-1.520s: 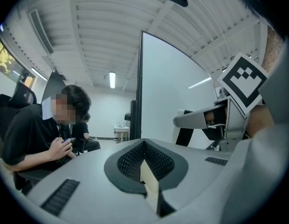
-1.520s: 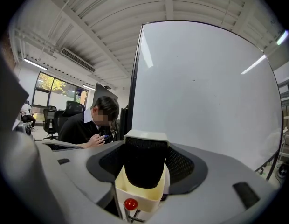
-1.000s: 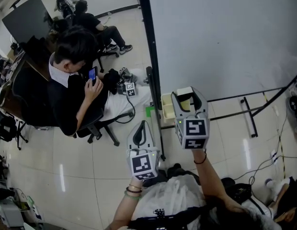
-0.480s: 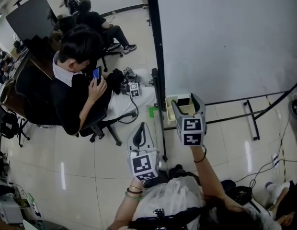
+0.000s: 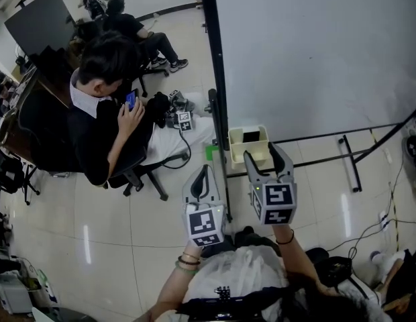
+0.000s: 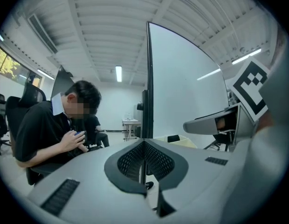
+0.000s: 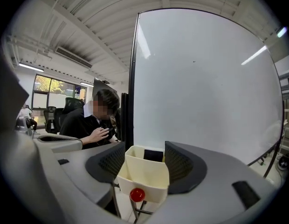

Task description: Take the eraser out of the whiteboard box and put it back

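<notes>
The cream whiteboard box (image 5: 251,154) hangs at the whiteboard's lower left corner, and the black eraser (image 5: 251,136) lies inside it. In the right gripper view the box (image 7: 143,175) fills the gap ahead, with the eraser (image 7: 153,155) at its back. My right gripper (image 5: 261,154) hovers just short of the box. Its jaws stand apart and are closing, with nothing held between them. My left gripper (image 5: 202,173) is lower and to the left, beside the board's post, shut and empty (image 6: 144,146).
The whiteboard (image 5: 315,52) stands on a black frame with floor feet (image 5: 349,163). A red knob (image 7: 137,194) sits under the box. A seated person (image 5: 100,113) looks at a phone at the left, with chairs and desks behind.
My right gripper stood over the box, opened there and has drawn back toward me and downward. The eraser now shows lying in the box. The left gripper has hardly moved.
</notes>
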### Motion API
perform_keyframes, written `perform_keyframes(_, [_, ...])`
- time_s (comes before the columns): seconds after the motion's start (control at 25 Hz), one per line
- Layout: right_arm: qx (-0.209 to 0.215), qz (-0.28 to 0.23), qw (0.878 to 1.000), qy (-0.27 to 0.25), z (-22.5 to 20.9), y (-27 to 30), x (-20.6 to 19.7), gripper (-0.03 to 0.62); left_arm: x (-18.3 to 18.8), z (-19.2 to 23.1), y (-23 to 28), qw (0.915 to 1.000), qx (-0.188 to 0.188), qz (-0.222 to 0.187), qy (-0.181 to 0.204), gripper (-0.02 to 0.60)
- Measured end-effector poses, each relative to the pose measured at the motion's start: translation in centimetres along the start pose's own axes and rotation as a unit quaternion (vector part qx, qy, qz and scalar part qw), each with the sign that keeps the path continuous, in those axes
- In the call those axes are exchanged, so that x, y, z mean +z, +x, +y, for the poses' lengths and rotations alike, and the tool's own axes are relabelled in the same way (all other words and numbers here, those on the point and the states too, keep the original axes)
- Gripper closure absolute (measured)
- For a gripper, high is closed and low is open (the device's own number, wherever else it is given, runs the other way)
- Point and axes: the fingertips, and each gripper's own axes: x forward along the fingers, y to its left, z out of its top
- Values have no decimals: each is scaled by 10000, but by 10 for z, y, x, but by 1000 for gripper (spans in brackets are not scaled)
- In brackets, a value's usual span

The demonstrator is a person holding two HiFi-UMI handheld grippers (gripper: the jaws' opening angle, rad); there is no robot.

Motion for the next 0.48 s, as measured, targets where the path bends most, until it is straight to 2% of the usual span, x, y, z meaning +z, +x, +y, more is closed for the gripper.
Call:
perform_keyframes(0.12, [62, -85, 9999, 123, 2, -4, 1, 318, -1, -4, 3, 10000, -84, 17, -25, 578])
perform_keyframes(0.32, [183, -147, 9993, -305, 11, -11, 0, 318, -7, -14, 5, 9998, -196, 14, -67, 578])
perform_keyframes(0.48, [166, -63, 9996, -238, 8, -16, -8, 319, -3, -15, 0, 9997, -221, 23, -55, 578])
